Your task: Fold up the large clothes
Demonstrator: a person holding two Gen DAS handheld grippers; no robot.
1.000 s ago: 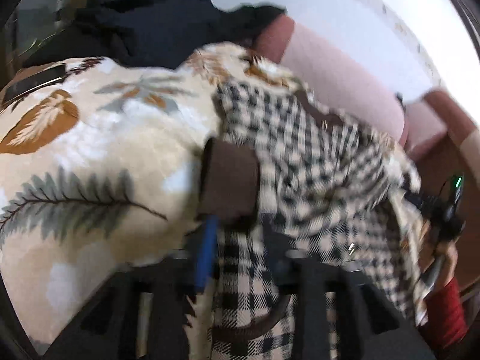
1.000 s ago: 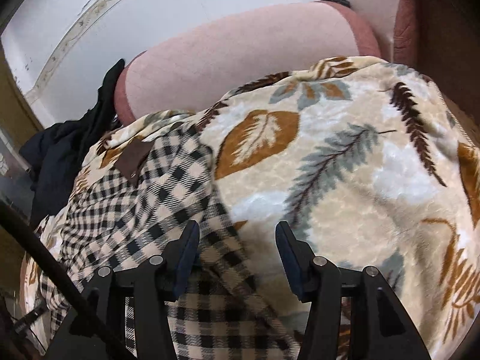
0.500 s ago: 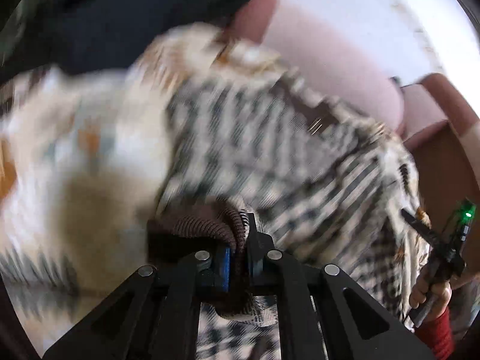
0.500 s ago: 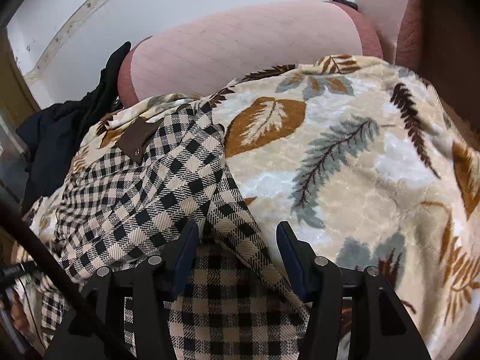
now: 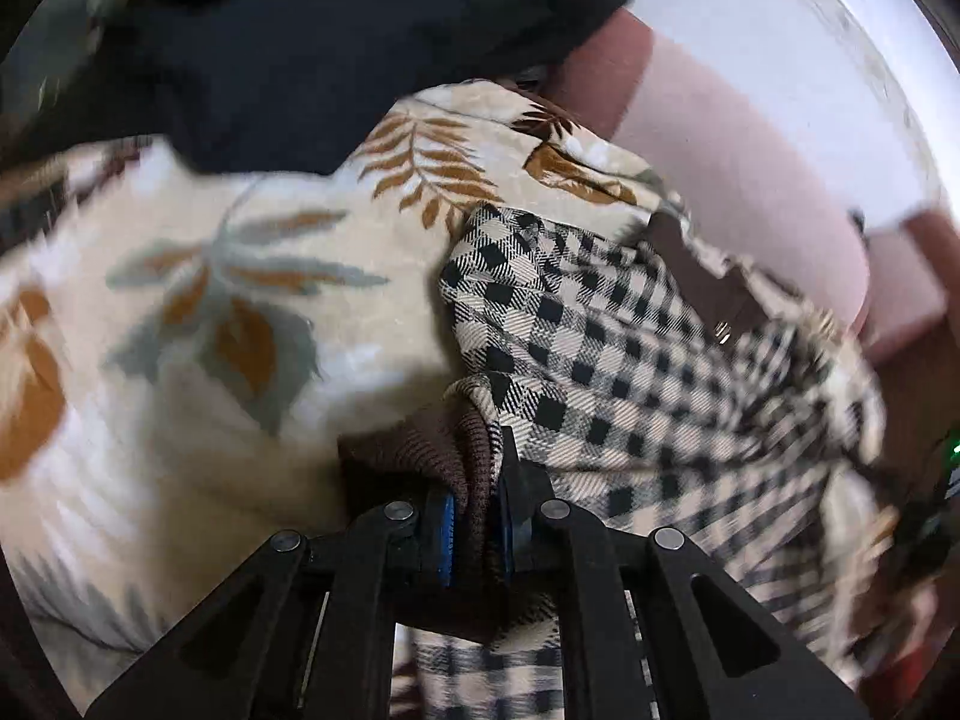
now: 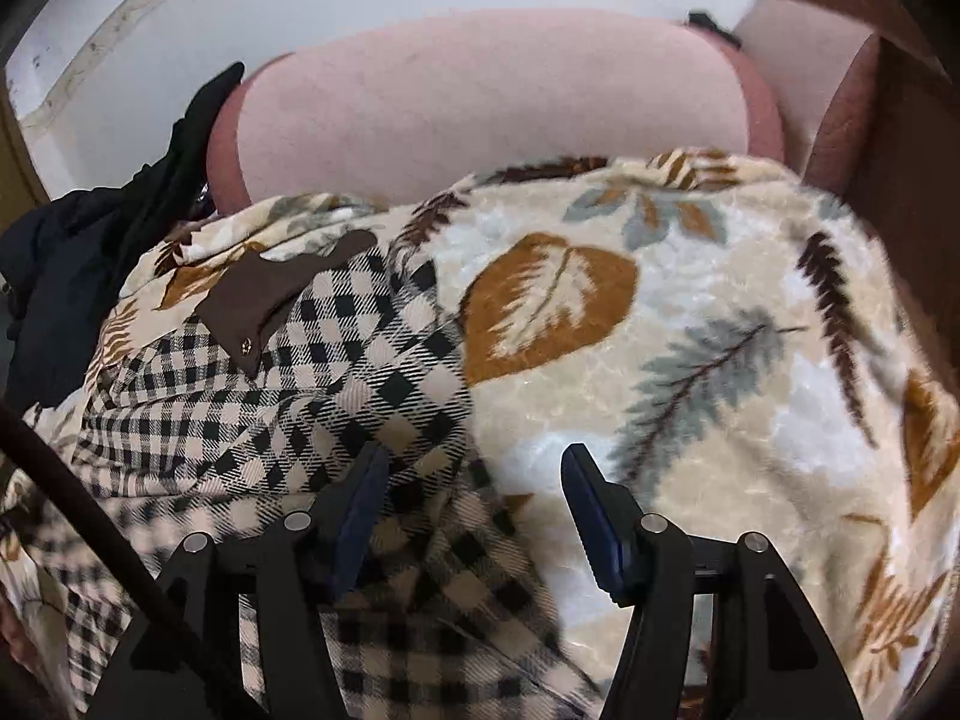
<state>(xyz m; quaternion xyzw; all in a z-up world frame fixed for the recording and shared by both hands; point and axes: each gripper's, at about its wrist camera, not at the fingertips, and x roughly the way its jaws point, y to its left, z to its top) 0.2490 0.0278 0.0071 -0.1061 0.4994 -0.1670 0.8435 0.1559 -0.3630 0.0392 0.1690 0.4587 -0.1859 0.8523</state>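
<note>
Brown ribbed cuff (image 5: 441,450) of the checked jacket (image 5: 630,354) is now pinched in the left gripper (image 5: 474,531), which was spread a second ago. Jacket's on the leaf blanket (image 6: 690,360). Right gripper (image 6: 474,516) is opening over the fabric, so sleeve fold's starting.

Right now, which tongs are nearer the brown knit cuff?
Left. The left tongs are clamped on the cuff; the right tongs, jaws opening, stand over the checked jacket, no cuff in that view.
</note>
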